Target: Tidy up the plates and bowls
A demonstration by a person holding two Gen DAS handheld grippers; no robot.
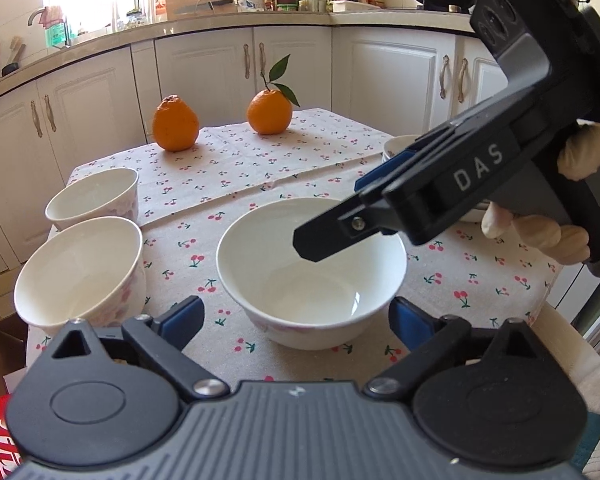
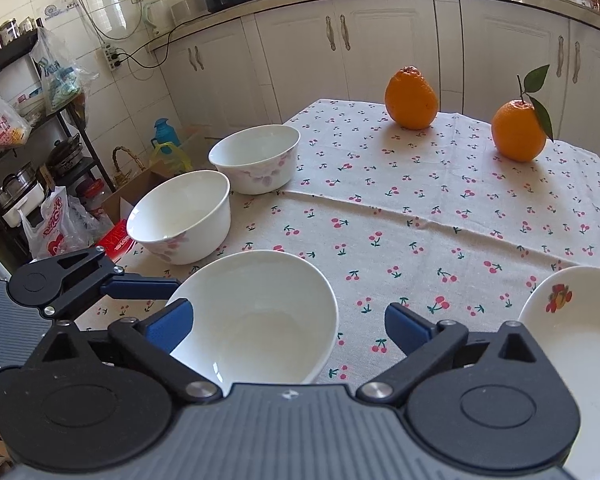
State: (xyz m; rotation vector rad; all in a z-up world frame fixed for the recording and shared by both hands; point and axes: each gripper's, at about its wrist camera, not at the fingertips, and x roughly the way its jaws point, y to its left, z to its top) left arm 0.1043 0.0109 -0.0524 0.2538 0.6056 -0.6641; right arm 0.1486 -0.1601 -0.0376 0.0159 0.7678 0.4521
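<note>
A white bowl [image 1: 312, 272] stands on the cherry-print tablecloth [image 1: 260, 176] right in front of my left gripper [image 1: 296, 322], which is open and empty just short of it. Two more white bowls with pink flowers stand at the left, near [image 1: 80, 276] and far [image 1: 94, 198]. My right gripper [image 1: 340, 216] hangs open above the middle bowl's right rim. In the right wrist view the same bowl [image 2: 256, 316] sits between my right gripper's [image 2: 288, 322] fingers, apart from both pads. A white plate with a fruit picture [image 2: 576, 332] lies at the right.
Two oranges [image 1: 176, 122] [image 1: 269, 111] stand at the table's far side. White cabinets and a cluttered counter [image 1: 220, 28] run behind. Bags and a rack [image 2: 28, 140] stand beside the table's left edge. The left gripper shows in the right wrist view [image 2: 140, 286].
</note>
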